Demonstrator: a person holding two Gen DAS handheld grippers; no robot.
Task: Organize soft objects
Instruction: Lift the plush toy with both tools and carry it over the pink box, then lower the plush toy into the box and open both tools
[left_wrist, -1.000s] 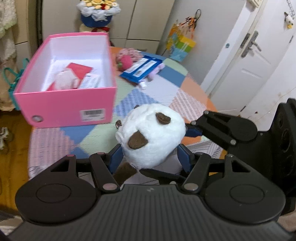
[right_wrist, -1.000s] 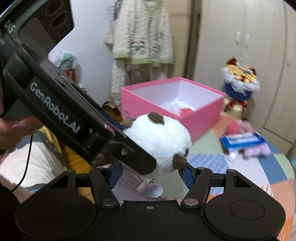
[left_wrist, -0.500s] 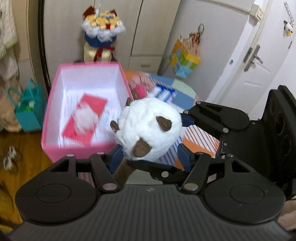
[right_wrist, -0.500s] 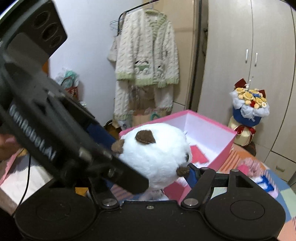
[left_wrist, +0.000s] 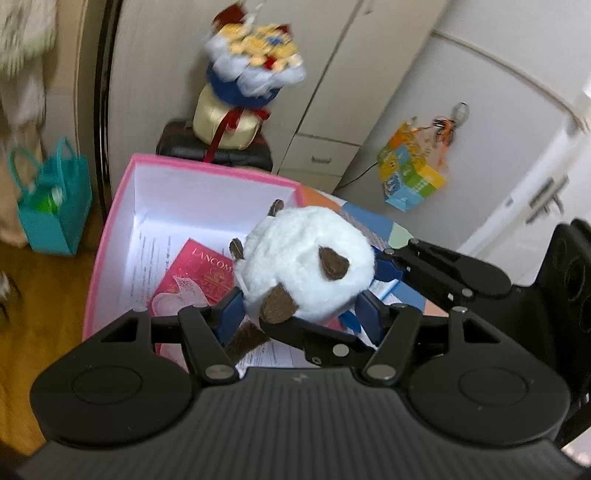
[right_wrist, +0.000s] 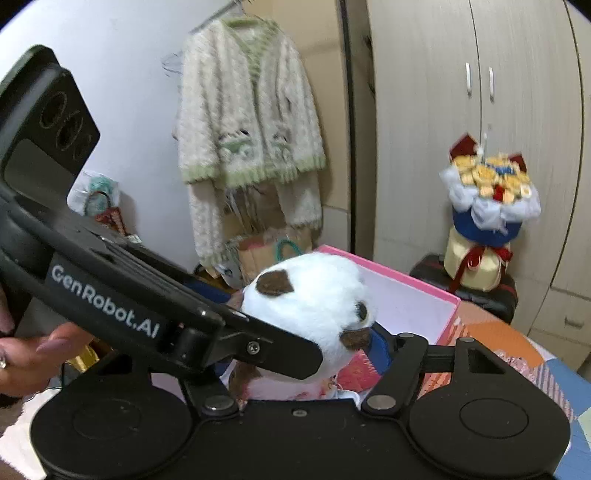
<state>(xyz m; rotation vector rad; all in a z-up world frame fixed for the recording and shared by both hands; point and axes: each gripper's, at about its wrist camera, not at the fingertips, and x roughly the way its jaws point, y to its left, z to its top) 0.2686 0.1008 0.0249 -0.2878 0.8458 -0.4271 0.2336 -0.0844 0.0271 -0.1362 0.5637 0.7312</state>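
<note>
Left wrist view is showing the white plush toy (left_wrist: 306, 262) hanging above the open pink box (left_wrist: 192, 177) — the left claw (left_wrist: 299, 314) clamping it, the right claw (right_wrist: 306, 354) closing on it too — apparently for steadier carrying.

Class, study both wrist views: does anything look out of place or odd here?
Nothing looks spilled or damaged. The one oddity: both grippers, left gripper and right gripper, clasp the same white plush toy above the pink box.
</note>
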